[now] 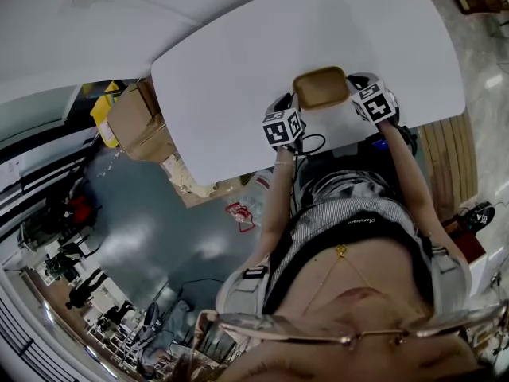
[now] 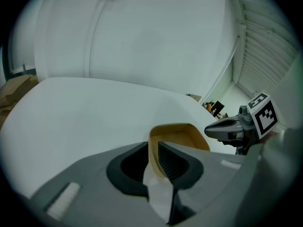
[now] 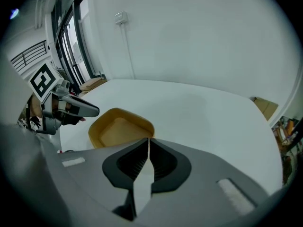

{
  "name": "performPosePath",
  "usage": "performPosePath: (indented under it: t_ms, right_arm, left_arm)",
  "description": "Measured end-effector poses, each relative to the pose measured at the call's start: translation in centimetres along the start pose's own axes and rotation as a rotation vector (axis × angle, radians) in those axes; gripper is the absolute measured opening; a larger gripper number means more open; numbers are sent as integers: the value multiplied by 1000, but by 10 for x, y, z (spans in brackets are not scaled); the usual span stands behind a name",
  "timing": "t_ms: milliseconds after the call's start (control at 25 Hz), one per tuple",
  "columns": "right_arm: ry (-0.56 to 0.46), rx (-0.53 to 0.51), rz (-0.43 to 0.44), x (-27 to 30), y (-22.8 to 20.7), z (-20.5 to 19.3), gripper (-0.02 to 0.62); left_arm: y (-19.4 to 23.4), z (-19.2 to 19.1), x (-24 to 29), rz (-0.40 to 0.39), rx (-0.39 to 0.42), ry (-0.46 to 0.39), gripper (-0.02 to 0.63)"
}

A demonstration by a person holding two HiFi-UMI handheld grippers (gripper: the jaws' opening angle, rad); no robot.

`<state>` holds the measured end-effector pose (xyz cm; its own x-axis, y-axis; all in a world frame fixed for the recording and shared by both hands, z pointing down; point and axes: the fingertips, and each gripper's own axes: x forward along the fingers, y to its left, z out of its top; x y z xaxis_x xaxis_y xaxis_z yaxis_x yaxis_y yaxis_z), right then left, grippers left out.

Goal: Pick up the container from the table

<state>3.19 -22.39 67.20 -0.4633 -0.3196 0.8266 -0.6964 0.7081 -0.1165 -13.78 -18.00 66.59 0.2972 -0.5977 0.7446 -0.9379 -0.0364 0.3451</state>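
A shallow tan container (image 1: 320,87) rests near the front edge of the white table (image 1: 238,62), between my two grippers. My left gripper (image 1: 293,106) is at its left side. In the left gripper view the container's (image 2: 177,136) near wall runs down between the jaws of the left gripper (image 2: 152,148), which is shut on it. My right gripper (image 1: 354,94) is at the container's right side. In the right gripper view its jaws (image 3: 148,143) stand a thin slit apart with white showing through, and the container's (image 3: 118,126) rim lies just at their tips.
Cardboard boxes (image 1: 139,122) sit on the floor left of the table. A black cable (image 1: 314,143) hangs off the table's front edge by the person's body. Another box (image 3: 262,107) stands past the table's far right. Wooden slats (image 1: 449,157) lie to the right.
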Motion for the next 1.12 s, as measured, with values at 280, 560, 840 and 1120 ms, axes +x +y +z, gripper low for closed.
performPosePath:
  t_ms: [280,560,840,1120]
  right_arm:
    - [12,29,-2,5,-6,-4,84]
    - [44,59,25,18,-5,-8,124]
    - [90,71,50,32,-1,-15,135]
    - [129,70,43,40,-2,-20,129]
  left_arm:
    - [-4,-1,11,-15,-6,31,112]
    - [0,-11,29,-17,-29,81,137]
    - [0,-18,41,-23,-41,122,144]
    - [1,-26,50,-26,-60,155,144]
